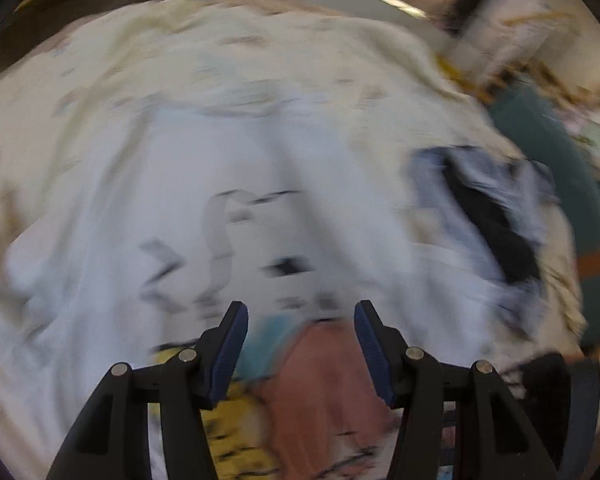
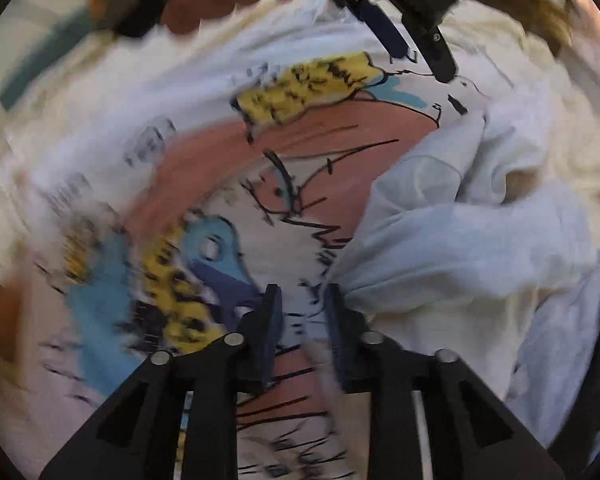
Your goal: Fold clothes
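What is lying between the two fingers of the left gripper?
In the left wrist view, the left gripper stands open; between its fingers only the white T-shirt shows below, its printed picture, not gripped.

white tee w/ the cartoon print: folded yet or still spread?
Mostly spread. The white T-shirt lies print up; only one sleeve is bunched over onto it by the right gripper.

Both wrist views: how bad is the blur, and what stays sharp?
Left wrist view: white T-shirt smeared throughout, only the left gripper crisp. Right wrist view: print streaked at left, sharper mid-frame; right gripper crisp. Fisheye bending in both.
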`<move>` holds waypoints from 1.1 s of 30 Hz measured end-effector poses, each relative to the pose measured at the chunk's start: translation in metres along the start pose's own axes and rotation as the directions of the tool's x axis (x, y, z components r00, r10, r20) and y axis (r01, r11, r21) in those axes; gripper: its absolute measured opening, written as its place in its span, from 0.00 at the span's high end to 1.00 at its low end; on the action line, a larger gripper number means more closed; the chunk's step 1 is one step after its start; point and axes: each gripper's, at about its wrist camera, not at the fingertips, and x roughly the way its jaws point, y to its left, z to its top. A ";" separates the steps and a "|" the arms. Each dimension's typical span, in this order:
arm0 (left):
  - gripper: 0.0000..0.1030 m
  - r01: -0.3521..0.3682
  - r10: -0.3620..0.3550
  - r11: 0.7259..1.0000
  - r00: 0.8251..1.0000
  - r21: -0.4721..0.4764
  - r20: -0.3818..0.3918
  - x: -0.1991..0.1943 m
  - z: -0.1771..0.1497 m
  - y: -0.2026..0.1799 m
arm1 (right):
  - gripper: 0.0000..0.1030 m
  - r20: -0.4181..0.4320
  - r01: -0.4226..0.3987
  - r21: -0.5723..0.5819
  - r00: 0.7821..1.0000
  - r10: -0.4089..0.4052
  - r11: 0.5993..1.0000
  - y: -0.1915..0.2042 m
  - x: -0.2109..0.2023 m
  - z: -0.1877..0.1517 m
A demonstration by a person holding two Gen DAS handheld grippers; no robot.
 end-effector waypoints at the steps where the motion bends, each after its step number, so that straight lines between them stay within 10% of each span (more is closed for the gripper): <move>1: 0.45 0.046 -0.046 0.998 0.999 0.038 0.006 0.000 0.001 -0.011 | 0.71 0.048 -0.052 0.055 0.998 0.049 0.997 -0.009 -0.014 -0.002; 6: 0.45 0.141 -0.139 0.964 0.990 0.227 -0.026 0.017 0.001 -0.068 | 0.32 0.279 -0.158 0.287 0.957 0.076 0.945 -0.074 -0.088 -0.028; 11: 0.51 0.121 -0.095 0.944 0.991 0.307 -0.097 0.048 -0.008 -0.099 | 0.32 0.332 -0.153 0.557 0.942 -0.050 0.816 -0.146 -0.109 -0.053; 12: 0.93 0.114 -0.087 0.933 0.992 0.342 -0.093 0.047 -0.010 -0.105 | 0.32 0.343 -0.168 0.591 0.937 -0.058 0.789 -0.155 -0.111 -0.056; 21: 0.97 0.001 -0.049 0.710 0.998 0.704 0.049 0.016 -0.062 -0.180 | 0.32 0.351 -0.274 0.713 0.936 0.009 0.645 -0.186 -0.099 -0.061; 27: 0.97 0.025 -0.089 0.652 0.995 0.758 0.044 0.007 -0.083 -0.202 | 0.32 0.323 -0.331 0.839 0.942 0.093 0.431 -0.207 -0.073 -0.097; 29: 0.97 0.041 -0.110 0.637 0.993 0.770 0.038 0.004 -0.088 -0.207 | 0.50 0.293 -0.308 0.843 0.950 0.105 0.440 -0.205 -0.067 -0.100; 31: 0.97 0.063 -0.146 0.626 0.989 0.777 0.038 -0.002 -0.090 -0.210 | 0.97 0.235 -0.221 0.818 0.971 0.043 0.531 -0.198 -0.070 -0.093; 33: 0.97 0.058 -0.157 0.612 0.986 0.789 0.050 -0.003 -0.091 -0.213 | 0.98 0.251 -0.197 0.793 0.968 -0.014 0.576 -0.195 -0.083 -0.087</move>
